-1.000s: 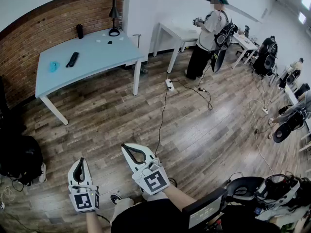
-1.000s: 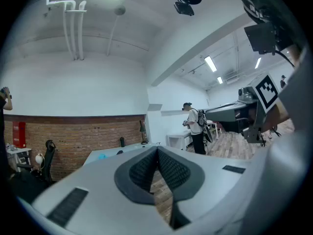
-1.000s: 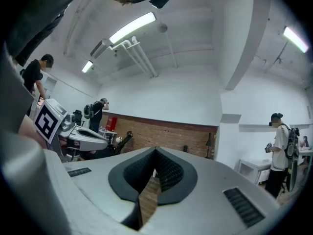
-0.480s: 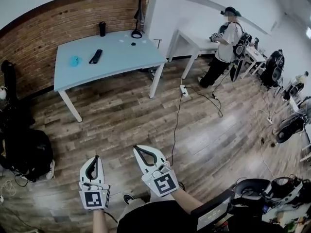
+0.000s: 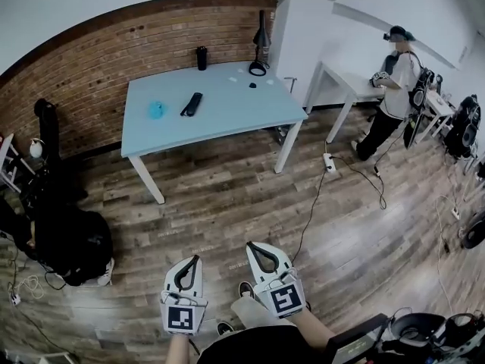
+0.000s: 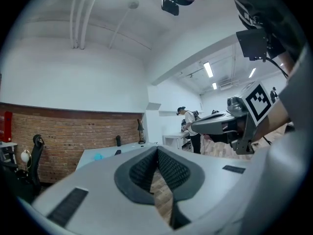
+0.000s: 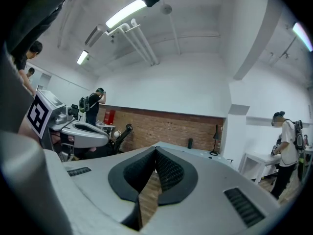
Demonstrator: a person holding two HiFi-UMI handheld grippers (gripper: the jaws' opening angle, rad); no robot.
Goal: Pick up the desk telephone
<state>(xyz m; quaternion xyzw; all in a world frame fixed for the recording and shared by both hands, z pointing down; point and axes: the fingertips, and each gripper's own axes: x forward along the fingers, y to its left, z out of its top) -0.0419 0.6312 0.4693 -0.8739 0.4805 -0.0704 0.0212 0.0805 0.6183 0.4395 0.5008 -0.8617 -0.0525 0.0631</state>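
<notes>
Phone: probably the dark bar (image 5: 192, 104) on table (image 5: 227, 123).
Left gripper (image 5: 194, 259), right gripper (image 5: 253, 246): clenched empty, well short of table; nothing reachable yet.

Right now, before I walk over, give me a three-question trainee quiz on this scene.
1. True or false: the left gripper and the right gripper are both shut and empty.
2. The dark handset lies on: A the light blue table; B the floor; C the white table.
3. Fill in: in the head view, the small blue object lies to the handset's ____.
Key: 1 true; 2 A; 3 left.
</notes>
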